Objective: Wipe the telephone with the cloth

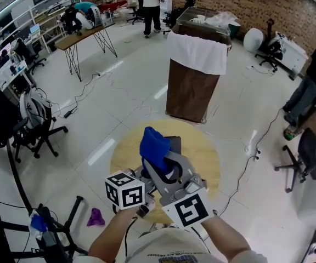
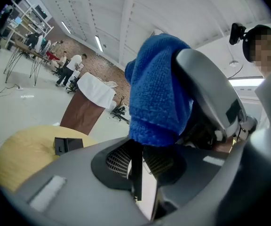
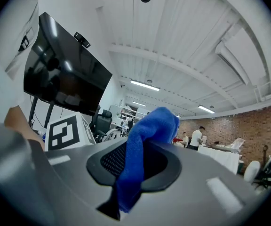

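Up close, right gripper [image 3: 141, 149] clamping cloth [image 3: 149, 125], left gripper view adding round table [image 2: 22, 155].

Over the round table's [image 1: 204, 163] near side the cloth [image 1: 153, 146] sits in your right gripper [image 3: 126, 173] and the telephone [image 2: 136, 182] in your left gripper [image 2: 142, 169], a small stand [image 2: 67, 145] lies on the table, and a cart [image 1: 193, 86] stands behind the table.

Round light-wood table [image 1: 203, 159], one small black boxy object [image 2: 67, 145] lying on it
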Action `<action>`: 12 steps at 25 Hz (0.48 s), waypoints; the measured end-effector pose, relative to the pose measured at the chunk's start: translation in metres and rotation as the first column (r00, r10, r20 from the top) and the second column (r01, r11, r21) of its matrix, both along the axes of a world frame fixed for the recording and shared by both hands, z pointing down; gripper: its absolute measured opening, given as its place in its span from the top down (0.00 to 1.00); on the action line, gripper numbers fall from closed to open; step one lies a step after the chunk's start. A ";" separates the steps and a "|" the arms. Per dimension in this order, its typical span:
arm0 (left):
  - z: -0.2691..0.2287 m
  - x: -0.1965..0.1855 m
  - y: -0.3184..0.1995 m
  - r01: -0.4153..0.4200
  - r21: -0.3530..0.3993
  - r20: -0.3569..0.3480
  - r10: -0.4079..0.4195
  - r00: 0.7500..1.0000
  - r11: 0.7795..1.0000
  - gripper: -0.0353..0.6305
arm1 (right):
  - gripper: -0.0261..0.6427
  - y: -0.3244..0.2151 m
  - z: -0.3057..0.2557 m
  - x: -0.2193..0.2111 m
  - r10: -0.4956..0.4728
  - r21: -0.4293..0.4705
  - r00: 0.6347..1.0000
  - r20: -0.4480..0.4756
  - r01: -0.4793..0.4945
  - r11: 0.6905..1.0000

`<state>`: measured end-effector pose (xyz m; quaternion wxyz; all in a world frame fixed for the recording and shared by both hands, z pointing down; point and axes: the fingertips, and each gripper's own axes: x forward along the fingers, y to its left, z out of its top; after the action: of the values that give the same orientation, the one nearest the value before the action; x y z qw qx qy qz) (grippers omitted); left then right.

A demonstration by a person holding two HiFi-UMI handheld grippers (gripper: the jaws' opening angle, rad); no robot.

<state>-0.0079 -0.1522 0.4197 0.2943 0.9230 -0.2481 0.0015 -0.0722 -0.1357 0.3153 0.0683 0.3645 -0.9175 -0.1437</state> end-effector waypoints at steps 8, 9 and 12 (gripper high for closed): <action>0.003 -0.003 0.002 0.009 0.004 0.004 -0.009 1.000 1.000 0.86 | 0.86 -0.009 0.000 0.000 0.013 0.013 1.000 -0.010 -0.013 1.000; 0.003 -0.004 0.002 0.009 0.004 0.004 -0.009 1.000 1.000 0.86 | 0.86 -0.011 -0.001 0.000 0.014 0.014 1.000 -0.006 -0.014 1.000; 0.003 -0.003 0.001 0.009 0.005 0.005 -0.009 1.000 1.000 0.86 | 0.86 -0.017 -0.007 0.003 0.019 0.024 1.000 -0.003 -0.019 1.000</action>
<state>-0.0110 -0.1516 0.4229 0.2913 0.9226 -0.2528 0.0021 -0.0694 -0.1530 0.3082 0.0669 0.3738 -0.9121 -0.1546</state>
